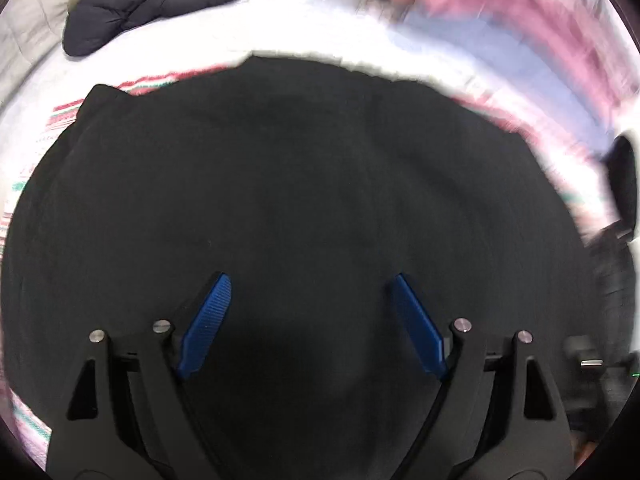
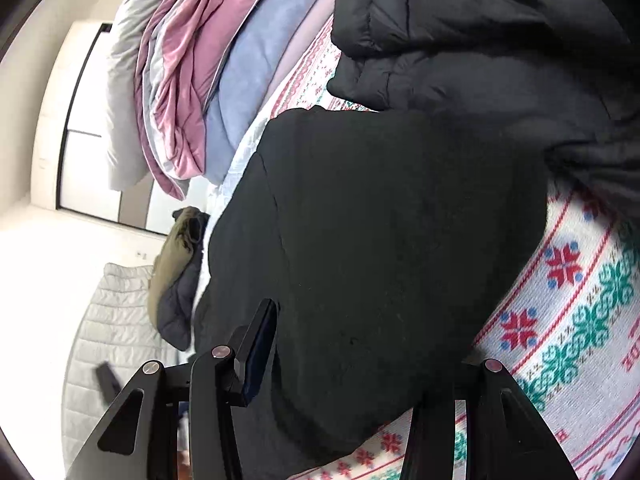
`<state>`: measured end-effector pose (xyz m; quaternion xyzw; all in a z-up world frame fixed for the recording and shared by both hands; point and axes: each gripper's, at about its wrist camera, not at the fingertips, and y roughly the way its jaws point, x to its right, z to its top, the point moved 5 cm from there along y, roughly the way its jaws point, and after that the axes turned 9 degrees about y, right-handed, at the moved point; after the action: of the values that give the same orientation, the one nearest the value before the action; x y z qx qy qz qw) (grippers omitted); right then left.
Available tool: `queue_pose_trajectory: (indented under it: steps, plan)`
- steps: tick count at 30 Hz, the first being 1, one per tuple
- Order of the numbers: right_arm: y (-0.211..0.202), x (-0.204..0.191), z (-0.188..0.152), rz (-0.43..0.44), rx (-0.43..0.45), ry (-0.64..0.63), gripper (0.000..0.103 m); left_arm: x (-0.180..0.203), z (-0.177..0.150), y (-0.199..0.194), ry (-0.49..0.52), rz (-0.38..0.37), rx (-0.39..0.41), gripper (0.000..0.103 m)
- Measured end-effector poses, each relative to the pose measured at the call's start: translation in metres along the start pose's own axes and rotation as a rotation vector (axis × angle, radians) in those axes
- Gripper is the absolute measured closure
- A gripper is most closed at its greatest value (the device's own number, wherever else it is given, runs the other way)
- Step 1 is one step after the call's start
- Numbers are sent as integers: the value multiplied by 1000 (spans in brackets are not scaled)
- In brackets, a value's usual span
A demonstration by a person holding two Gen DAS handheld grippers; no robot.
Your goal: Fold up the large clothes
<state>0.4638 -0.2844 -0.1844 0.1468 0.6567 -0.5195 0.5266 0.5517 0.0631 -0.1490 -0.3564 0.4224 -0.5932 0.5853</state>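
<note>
Left gripper [image 1: 308, 320]: nearest lens, blue pads [image 1: 206, 324] spread wide, nothing between, pointing steeply down over black garment; not gripping.
Black garment [image 1: 300, 184]: task item, spread flat over patterned blanket, fills most of left wrist view; same cloth in right wrist view [image 2: 380, 240], w/ folded edge running along its left side.
Right gripper [image 2: 352, 364]: jaws part-way closed w/ black cloth lying between; left finger [image 2: 256, 352] against garment's edge, right finger hidden behind cloth; looks clamped on garment, pad contact not fully visible.
Patterned blanket [image 2: 568, 320]: white knit w/ red + teal snowflake bands, under garment; stripes peeking out at left in left wrist view [image 1: 64, 112].
Dark puffer jacket [image 2: 480, 32]: bunched up beyond garment, touching its far edge in right wrist view; in left wrist view a dark puffer at far top left [image 1: 132, 4], well apart from garment.
Bedding pile [image 2: 208, 72]: pink, blue, grey layers, left of garment; blurred in left wrist view.
Olive item [image 2: 172, 260]: by bed edge, near grey quilted pad [image 2: 108, 328] lower down.
</note>
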Motion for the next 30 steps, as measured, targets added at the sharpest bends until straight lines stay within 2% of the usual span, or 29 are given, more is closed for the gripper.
queue_pose_trajectory:
  steps: [1,2,5,7,9,12,14,17,21,23,26,28,30]
  plan:
    - [0,1,0,5,-2,9,55,1,-1,9,9,39,-5,10]
    - [0,1,0,9,-5,14,55,1,1,9,2,55,9,8]
    - [1,2,2,12,-13,19,55,-3,4,3,-50,28,-15,12]
    - [4,4,2,9,-15,18,55,-11,-4,-14,-71,3,-16,15]
    - [6,4,4,12,-21,12,55,-20,-18,-33,-100,-16,21,15]
    - [9,2,5,28,-15,4,55,-40,-61,-61,-157,-68,54,15]
    - [7,0,5,42,2,-1,66,-51,-83,-70,-187,-83,56,15]
    - [-2,-11,4,63,23,-17,76,-83,-117,-92,-306,-143,82,15]
    - [-14,-49,-9,11,97,-214,78,-118,-146,-116,-404,-153,122,15]
    - [-14,-53,-14,-23,116,-255,78,-129,-161,-121,-422,-166,145,15]
    - [-5,-30,-8,-54,99,-172,78,-148,-167,-118,-430,-145,139,15]
    - [0,-12,-2,-28,70,-81,78,-160,-167,-118,-431,-125,131,15]
    - [-2,-15,-2,-30,77,-101,78,-167,-165,-122,-392,-106,150,15]
